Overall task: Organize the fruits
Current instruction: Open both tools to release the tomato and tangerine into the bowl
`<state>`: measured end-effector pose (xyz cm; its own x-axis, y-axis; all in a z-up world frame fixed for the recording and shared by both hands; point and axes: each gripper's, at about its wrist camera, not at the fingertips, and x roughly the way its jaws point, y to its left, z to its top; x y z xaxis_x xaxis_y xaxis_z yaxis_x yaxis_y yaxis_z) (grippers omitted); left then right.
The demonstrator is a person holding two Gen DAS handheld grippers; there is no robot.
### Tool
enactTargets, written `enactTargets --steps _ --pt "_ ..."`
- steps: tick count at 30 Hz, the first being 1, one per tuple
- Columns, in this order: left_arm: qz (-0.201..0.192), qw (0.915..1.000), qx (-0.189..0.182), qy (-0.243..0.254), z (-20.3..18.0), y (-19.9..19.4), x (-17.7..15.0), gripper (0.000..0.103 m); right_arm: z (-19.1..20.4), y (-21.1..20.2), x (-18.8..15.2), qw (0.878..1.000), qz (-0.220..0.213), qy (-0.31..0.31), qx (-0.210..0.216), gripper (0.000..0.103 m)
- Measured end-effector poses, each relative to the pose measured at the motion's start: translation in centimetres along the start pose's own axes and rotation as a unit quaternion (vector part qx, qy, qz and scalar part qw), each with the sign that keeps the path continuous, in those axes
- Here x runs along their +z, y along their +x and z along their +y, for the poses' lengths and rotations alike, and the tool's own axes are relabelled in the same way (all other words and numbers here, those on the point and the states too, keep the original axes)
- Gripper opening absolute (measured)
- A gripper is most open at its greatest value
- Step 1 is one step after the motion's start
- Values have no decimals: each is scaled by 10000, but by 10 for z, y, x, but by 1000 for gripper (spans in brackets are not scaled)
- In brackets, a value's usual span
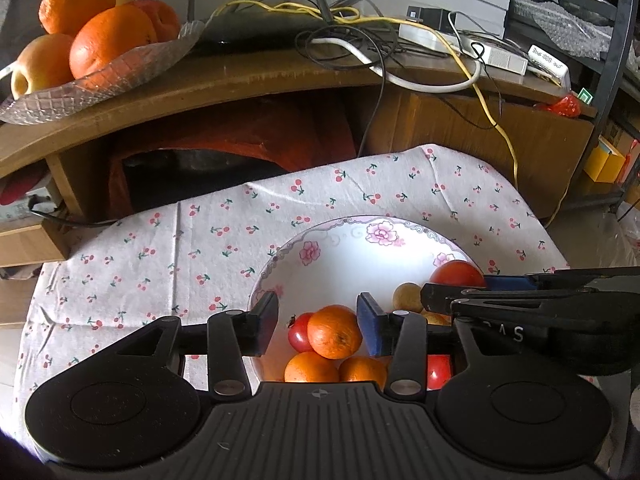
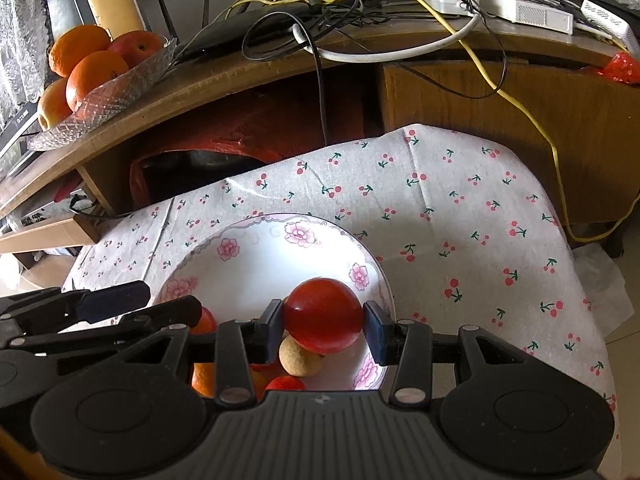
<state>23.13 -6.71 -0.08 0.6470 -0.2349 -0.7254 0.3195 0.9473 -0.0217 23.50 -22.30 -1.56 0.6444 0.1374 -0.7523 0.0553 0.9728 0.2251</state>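
Cherry-printed cloth is covering the low desk in front, and a flowered white plate is sitting on it with the fruit gathered toward its near side; behind, a wooden shelf is carrying a tangle of cables and a glass dish piled with large oranges and apples.

The right gripper is closing its fingers on a red tomato; the left pad is touching the fruit's side, while the right pad is sitting just beside it, so whether the grip is fully made cannot be told; a tan round fruit is lying just below the tomato.

The left gripper is hovering with its fingers released, spread on either side of a small orange without touching it; a smaller red tomato is resting against that orange, and two more oranges are lying below it.

The step in hand appears to be picking fruit out of the plate, one piece per gripper; the next move probably calls for the right fingers to firm up and lift the tomato clear without nudging the tan fruit, and for the left fingers to clench on the orange gently, since the neighbouring tomato could roll.
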Motion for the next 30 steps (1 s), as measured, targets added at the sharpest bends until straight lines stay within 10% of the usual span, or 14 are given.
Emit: enactTargets --steps 30 --pt "-293 9987 395 114 -7 -39 -14 85 3 -63 -14 9987 -425 205 176 46"
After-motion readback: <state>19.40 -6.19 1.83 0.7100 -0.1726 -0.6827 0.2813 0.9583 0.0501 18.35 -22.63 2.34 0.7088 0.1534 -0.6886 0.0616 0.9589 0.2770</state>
